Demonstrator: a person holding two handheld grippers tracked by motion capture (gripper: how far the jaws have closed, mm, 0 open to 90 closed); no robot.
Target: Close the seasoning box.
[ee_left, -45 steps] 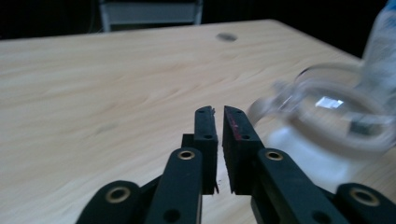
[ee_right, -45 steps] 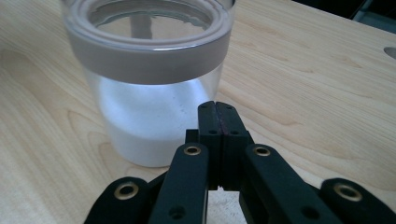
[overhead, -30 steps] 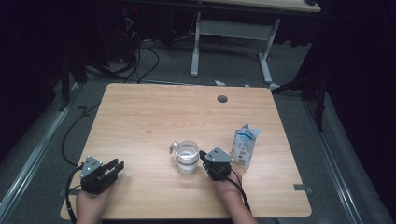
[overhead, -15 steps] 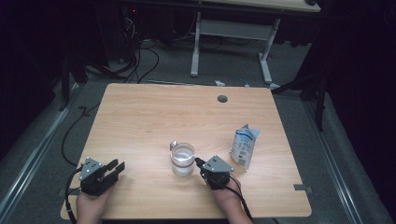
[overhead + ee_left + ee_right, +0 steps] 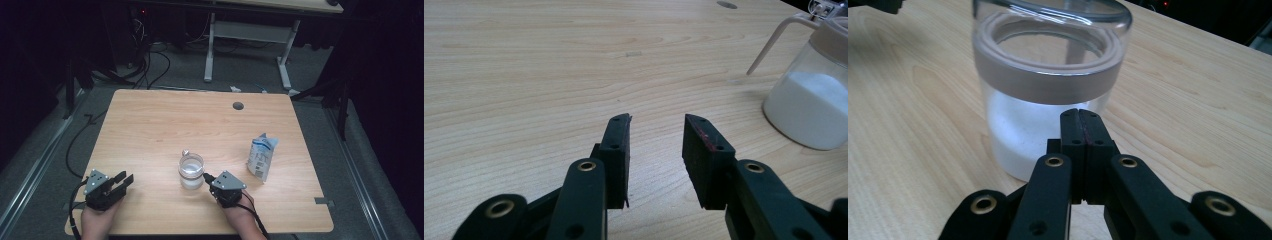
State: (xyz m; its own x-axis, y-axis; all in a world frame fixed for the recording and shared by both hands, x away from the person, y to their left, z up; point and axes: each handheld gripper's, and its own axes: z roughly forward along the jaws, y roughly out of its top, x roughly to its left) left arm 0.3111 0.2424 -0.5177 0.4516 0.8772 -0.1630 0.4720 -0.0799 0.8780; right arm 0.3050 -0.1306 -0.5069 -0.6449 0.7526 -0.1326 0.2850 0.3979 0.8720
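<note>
A clear glass jar (image 5: 191, 171) part full of white powder stands on the wooden table (image 5: 165, 120), near the front middle. Its wire clasp shows at the top in the left gripper view, above the jar (image 5: 814, 107). My right gripper (image 5: 205, 176) lies just right of the jar, shut and empty. In the right gripper view its closed tips (image 5: 1079, 116) point at the jar (image 5: 1048, 100) from very close; whether they touch it I cannot tell. My left gripper (image 5: 124, 180) rests at the front left, open, with bare wood between its jaws (image 5: 656, 125).
A white and blue pouch (image 5: 262, 156) stands upright right of the jar. A round cable hole (image 5: 238, 105) sits near the table's far edge. A small grey strip (image 5: 322, 201) lies at the front right corner. Cables and desk legs are on the floor beyond.
My right gripper has slid a little toward the table's front edge and leftward, staying shut beside the jar. The left gripper, jar and pouch have kept their places.
</note>
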